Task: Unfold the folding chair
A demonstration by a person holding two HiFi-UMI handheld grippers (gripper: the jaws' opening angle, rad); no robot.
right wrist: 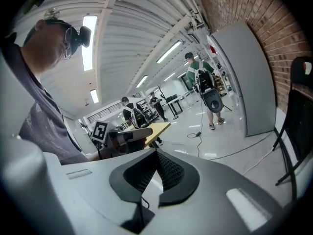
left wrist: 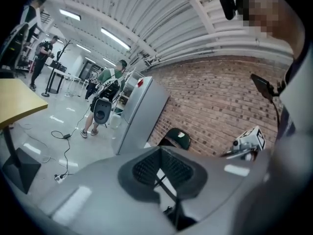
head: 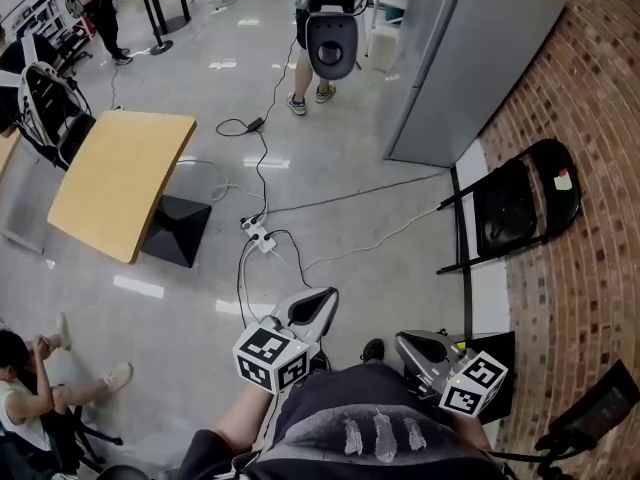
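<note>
Status, both claws:

1. I read the left gripper [head: 320, 298] in its own view: the two jaws of the left gripper [left wrist: 160, 166] are fully together, the ribbed pads [left wrist: 146, 168] meet along one line, and nothing is clamped between them.
2. The right gripper [head: 406, 340] is in the same condition. In the right gripper view, the jaws of the right gripper [right wrist: 156, 173] are closed against each other and hold nothing.
3. In the head view, both grippers sit low in the frame, close to my operator's body, the left one beside the knee and the right one over a dark mat. Both point ahead and slightly down.

Task object:

1. The folding chair [head: 520, 208] is folded flat. It leans against the brick wall [head: 590, 168] at the right of the head view, with its black legs running out toward the open floor.
2. A small light sticker is on the upper part of the chair.
3. The chair is well apart from both grippers. It also appears small in the left gripper view [left wrist: 177, 138] and at the right edge of the right gripper view [right wrist: 298, 111].

Surroundings:

1. A grey cabinet [head: 470, 58] stands just beyond the chair along the same wall.
2. A wooden table [head: 120, 178] is at the left, with a power strip [head: 258, 233] and cables on the floor between it and the chair.
3. A standing person [head: 325, 28] is further back.
</note>
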